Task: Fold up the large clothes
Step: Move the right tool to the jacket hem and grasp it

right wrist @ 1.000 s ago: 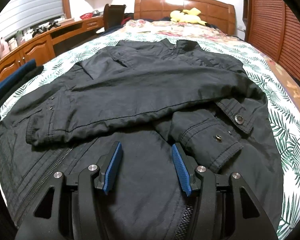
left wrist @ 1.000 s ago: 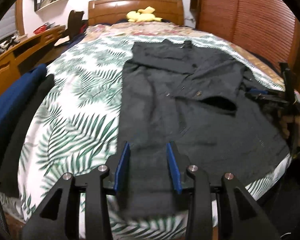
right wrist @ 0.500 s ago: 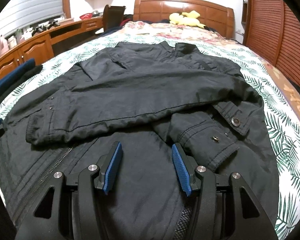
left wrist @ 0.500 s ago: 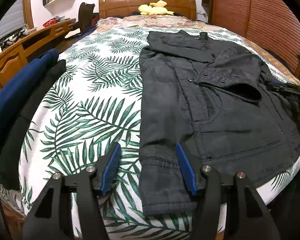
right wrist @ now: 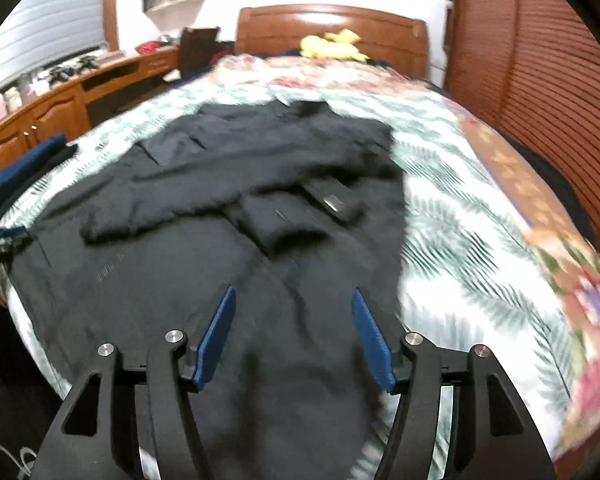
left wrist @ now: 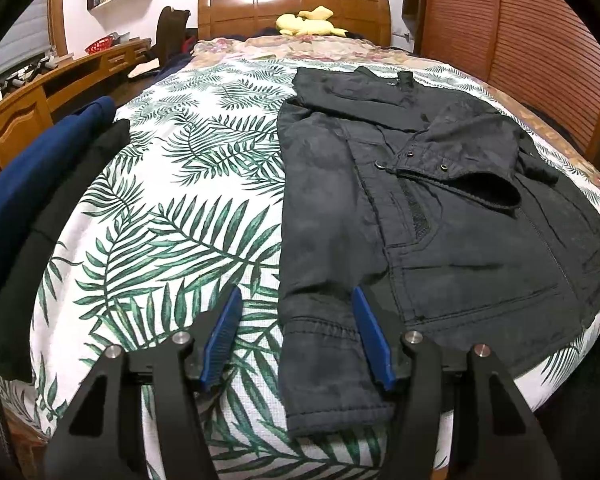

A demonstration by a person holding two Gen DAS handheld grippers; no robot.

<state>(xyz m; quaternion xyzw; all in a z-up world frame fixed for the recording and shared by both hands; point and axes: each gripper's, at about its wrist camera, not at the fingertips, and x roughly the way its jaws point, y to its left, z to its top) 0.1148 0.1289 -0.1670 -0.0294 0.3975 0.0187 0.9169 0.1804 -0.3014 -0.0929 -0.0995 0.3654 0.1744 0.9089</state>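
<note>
A dark grey jacket (left wrist: 440, 208) lies spread on the palm-leaf bedspread (left wrist: 180, 200). One sleeve (left wrist: 320, 208) runs straight down its left edge, the other sleeve (left wrist: 460, 160) is folded across the chest. My left gripper (left wrist: 296, 292) is open above the straight sleeve's cuff (left wrist: 328, 372), with the pads not touching the cloth. The right wrist view is blurred. In it my right gripper (right wrist: 293, 289) hovers over the jacket (right wrist: 220, 220) near its hem, jaws opening and nothing gripped. The left gripper (right wrist: 4, 236) shows at that view's left edge.
Navy and black clothes (left wrist: 40, 184) are piled on the bed's left side. A yellow plush toy (left wrist: 312, 24) lies by the wooden headboard (left wrist: 292, 4). A wooden desk (left wrist: 28, 112) runs along the left, slatted wardrobe doors (left wrist: 520, 60) on the right.
My left gripper opened wider and shifted left, so the sleeve cuff now lies under it. My right gripper pulled back and to the right, rising a little with jaws wider, and left the left wrist view.
</note>
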